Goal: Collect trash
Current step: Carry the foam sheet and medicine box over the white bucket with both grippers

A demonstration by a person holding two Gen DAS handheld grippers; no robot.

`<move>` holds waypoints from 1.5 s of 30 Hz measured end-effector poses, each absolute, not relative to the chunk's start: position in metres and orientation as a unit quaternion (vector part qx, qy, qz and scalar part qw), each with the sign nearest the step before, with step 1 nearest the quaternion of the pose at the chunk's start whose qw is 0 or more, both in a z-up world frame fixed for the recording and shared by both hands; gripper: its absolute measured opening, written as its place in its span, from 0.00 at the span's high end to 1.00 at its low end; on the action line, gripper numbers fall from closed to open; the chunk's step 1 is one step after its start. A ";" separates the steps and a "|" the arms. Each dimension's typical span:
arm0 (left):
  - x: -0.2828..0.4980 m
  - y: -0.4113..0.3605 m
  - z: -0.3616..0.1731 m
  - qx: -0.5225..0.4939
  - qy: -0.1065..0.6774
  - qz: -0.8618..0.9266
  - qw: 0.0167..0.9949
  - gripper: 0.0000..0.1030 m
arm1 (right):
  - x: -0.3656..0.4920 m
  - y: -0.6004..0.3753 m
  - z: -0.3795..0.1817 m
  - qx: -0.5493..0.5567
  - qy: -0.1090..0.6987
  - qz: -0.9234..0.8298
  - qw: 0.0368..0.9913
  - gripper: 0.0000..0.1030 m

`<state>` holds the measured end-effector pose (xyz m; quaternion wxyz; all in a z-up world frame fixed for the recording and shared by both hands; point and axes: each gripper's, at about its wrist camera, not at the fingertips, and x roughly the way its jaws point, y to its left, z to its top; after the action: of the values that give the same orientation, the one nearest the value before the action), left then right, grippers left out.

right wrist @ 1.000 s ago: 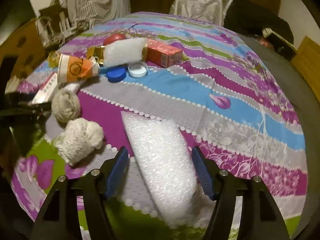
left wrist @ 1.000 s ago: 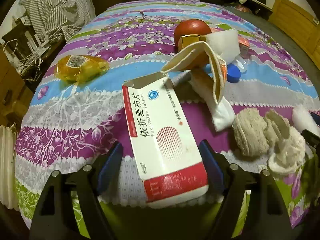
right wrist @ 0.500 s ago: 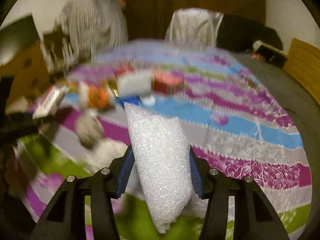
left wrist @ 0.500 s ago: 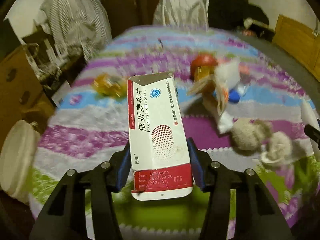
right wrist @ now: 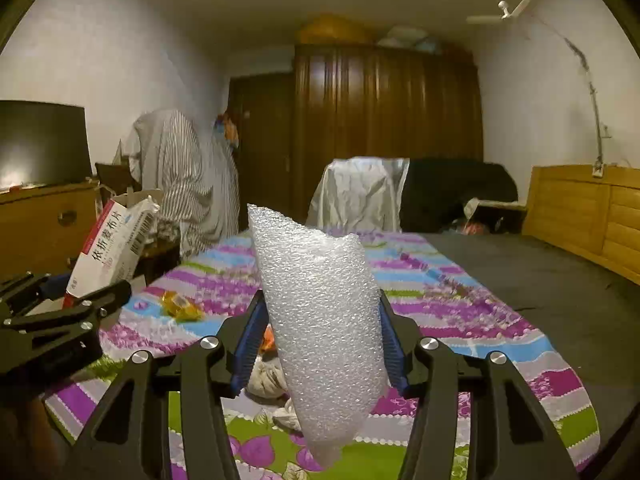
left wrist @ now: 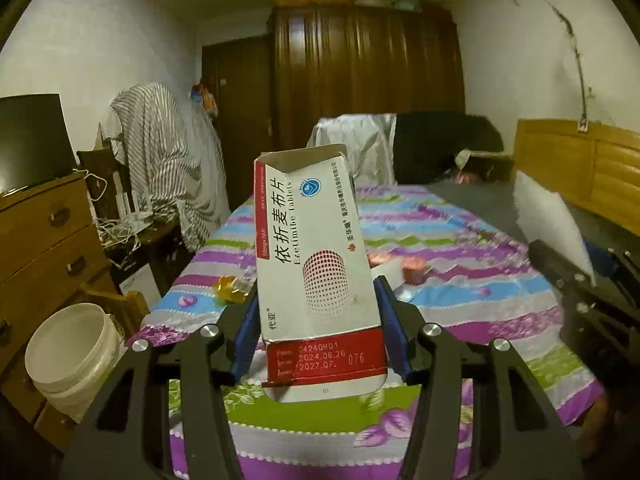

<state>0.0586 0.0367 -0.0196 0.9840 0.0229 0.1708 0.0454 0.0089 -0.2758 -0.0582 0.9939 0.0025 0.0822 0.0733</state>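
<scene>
My left gripper [left wrist: 316, 320] is shut on a white and red tablet box [left wrist: 312, 264], held upright well above the table; it also shows in the right wrist view [right wrist: 108, 252]. My right gripper [right wrist: 320, 328] is shut on a white bubble-wrap piece [right wrist: 320, 312], also raised; it shows at the right edge of the left wrist view [left wrist: 548, 220]. On the striped tablecloth [left wrist: 460, 304] lie a yellow wrapper [left wrist: 230, 286], a red box [left wrist: 414, 270] and crumpled tissues [right wrist: 272, 376], partly hidden behind the held items.
A white plastic bucket [left wrist: 68, 356] stands on the floor left of the table. A wooden dresser [left wrist: 36, 240] with a dark monitor is at the left. Covered chairs [left wrist: 356, 152] stand at the far end. A wooden bed headboard [left wrist: 580, 168] is at the right.
Both grippers closed on their items and lifted them off the table. The views tilted up from the tabletop to the room.
</scene>
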 end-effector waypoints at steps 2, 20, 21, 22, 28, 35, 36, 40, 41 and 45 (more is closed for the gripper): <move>0.053 0.033 -0.017 0.026 0.157 0.046 0.986 0.50 | -0.003 -0.276 -0.056 0.001 0.070 0.065 0.995 0.48; 0.046 0.039 -0.010 0.032 0.146 0.064 0.987 0.50 | -0.006 -0.272 -0.042 0.001 0.067 0.076 0.995 0.48; 0.047 0.045 -0.007 0.030 0.146 0.072 0.986 0.50 | -0.004 -0.266 -0.039 0.000 0.069 0.086 0.994 0.48; 0.048 0.049 -0.006 0.029 0.146 0.078 0.986 0.50 | -0.001 -0.263 -0.037 0.001 0.069 0.093 0.993 0.48; 0.050 0.092 0.003 0.020 0.149 0.124 0.981 0.50 | 0.021 -0.225 -0.020 0.001 0.071 0.144 0.987 0.48; 0.046 0.149 0.011 0.007 0.149 0.182 0.972 0.50 | 0.046 -0.164 0.004 -0.007 0.069 0.200 0.977 0.48; 0.045 0.159 0.013 0.004 0.149 0.189 0.970 0.50 | 0.049 -0.151 0.007 -0.010 0.070 0.211 0.975 0.48; 0.040 0.199 0.018 -0.009 0.151 0.227 0.962 0.50 | 0.058 -0.106 0.018 -0.021 0.072 0.248 0.966 0.48; 0.040 0.211 0.019 -0.011 0.152 0.236 0.960 0.50 | 0.060 -0.092 0.022 -0.025 0.072 0.258 0.963 0.48; 0.032 0.255 0.024 -0.020 0.156 0.274 0.949 0.50 | 0.071 -0.032 0.030 -0.036 0.084 0.299 0.950 0.47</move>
<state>0.0323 0.2547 0.0237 0.9487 -0.0203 0.1565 0.2741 0.0707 -0.0318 0.0304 0.9500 -0.0360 0.0842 0.2985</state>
